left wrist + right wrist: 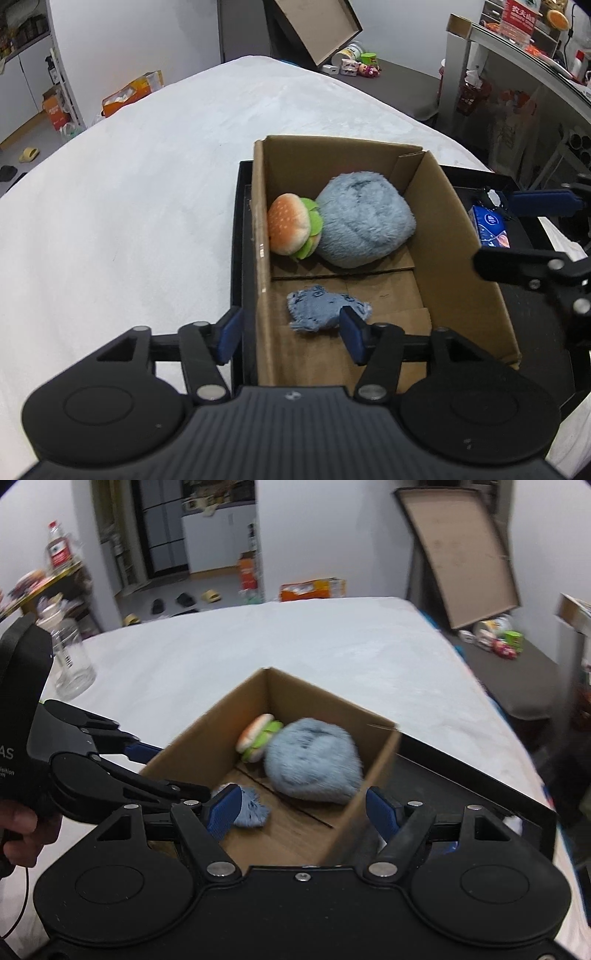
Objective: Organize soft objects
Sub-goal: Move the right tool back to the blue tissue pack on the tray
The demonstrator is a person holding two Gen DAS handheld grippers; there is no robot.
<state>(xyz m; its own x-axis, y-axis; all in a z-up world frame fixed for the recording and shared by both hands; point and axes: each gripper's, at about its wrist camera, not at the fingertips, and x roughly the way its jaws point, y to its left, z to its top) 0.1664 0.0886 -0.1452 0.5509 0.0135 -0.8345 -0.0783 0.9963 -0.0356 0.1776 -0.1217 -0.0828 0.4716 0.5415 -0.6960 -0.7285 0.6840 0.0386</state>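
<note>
Tissue pack [490, 230] beside cardboard box [439, 236]

bottle: a clear empty plastic bottle [72, 661] stands on the white bed [258, 646]
tissues: a blue tissue pack [490, 226] lies in the flat black tray [517, 302]
slippers: yellow and black slippers [184, 600] on the floor

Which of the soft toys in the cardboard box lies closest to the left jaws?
The small flat blue knitted toy, lying alone on the box floor just ahead of the open jaws. The burger plush and fluffy blue plush sit together further back.
</note>
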